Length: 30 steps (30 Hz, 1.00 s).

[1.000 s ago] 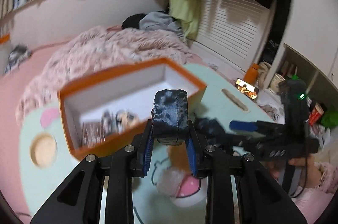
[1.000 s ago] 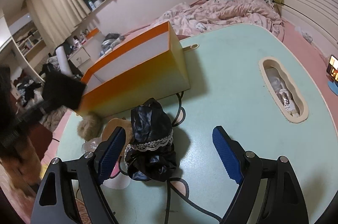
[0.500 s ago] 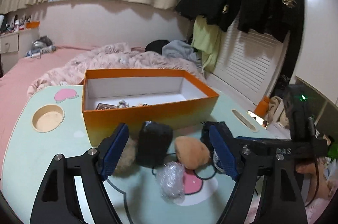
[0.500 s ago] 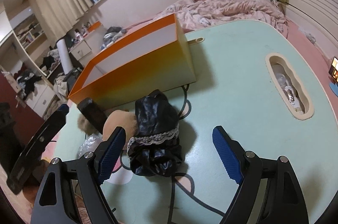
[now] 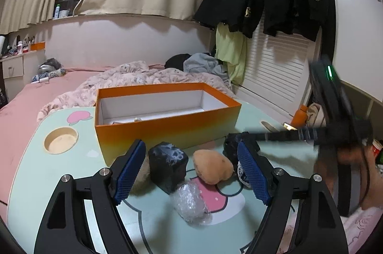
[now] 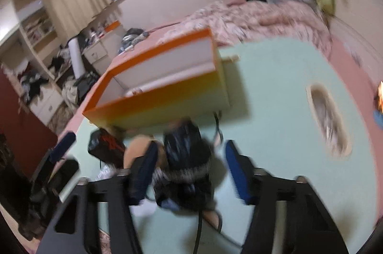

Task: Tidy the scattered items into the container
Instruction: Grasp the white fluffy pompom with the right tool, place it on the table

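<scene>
An orange box [image 5: 167,124] with a white inside stands on the mint table; it also shows in the right wrist view [image 6: 158,96]. In front of it lie a black block [image 5: 168,164], a tan plush [image 5: 211,166], a clear plastic wad [image 5: 191,203] and a black lace-trimmed cloth [image 5: 233,147]. My left gripper [image 5: 191,170] is open and empty, its jaws either side of the block and plush. My right gripper [image 6: 191,170] is open, straddling the black cloth [image 6: 186,153]; this view is blurred.
The table [image 5: 43,182] has a round cup recess [image 5: 61,140] at left and an oval recess [image 6: 328,115] at right. A bed with a pink quilt [image 5: 124,81] lies behind. A cable [image 6: 198,230] runs across the table near the cloth.
My left gripper let go of the black block, which now sits on the table before the box, and opened and drew back. My right gripper moved forward over the black cloth.
</scene>
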Each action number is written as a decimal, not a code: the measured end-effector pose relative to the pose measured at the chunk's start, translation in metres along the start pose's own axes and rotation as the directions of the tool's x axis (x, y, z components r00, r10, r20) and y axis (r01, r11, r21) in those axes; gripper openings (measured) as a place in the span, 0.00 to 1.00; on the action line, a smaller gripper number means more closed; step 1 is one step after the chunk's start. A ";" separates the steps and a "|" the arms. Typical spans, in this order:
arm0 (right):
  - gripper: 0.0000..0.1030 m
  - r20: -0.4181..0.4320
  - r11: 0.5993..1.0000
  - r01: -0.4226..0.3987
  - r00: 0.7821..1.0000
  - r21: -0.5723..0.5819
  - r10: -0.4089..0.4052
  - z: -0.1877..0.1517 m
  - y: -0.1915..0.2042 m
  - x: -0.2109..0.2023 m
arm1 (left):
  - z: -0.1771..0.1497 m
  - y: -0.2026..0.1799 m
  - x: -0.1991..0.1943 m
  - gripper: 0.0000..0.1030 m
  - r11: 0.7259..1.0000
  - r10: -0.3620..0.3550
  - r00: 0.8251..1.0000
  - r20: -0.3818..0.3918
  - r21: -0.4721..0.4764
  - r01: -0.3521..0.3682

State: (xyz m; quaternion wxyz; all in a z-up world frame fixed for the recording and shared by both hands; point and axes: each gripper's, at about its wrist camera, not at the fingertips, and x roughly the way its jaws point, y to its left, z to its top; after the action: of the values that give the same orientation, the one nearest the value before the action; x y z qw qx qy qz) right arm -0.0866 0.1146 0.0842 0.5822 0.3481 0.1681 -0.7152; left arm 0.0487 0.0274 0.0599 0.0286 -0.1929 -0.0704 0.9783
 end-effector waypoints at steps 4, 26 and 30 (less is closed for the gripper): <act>0.42 -0.056 0.967 0.063 0.995 -0.245 -0.079 0.068 0.026 0.000 | -0.002 -0.008 0.001 0.77 0.999 -0.003 1.000 -0.010 0.039 0.003; 0.32 -0.705 0.917 0.094 0.611 -0.388 -0.361 0.105 0.031 0.173 | -0.006 -0.015 0.000 0.77 0.997 -0.011 1.000 -0.011 0.071 0.012; 0.34 -0.642 0.929 0.094 0.697 -0.358 -0.318 0.112 0.035 0.171 | -0.006 -0.015 0.001 0.77 0.998 -0.009 1.000 -0.018 0.069 0.011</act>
State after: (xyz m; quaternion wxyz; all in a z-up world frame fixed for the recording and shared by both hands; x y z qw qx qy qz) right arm -0.1011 -0.0897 0.0495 0.4379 0.4759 0.5166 -0.5612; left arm 0.0506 0.0432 0.0565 0.0408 -0.1999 -0.0372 0.9783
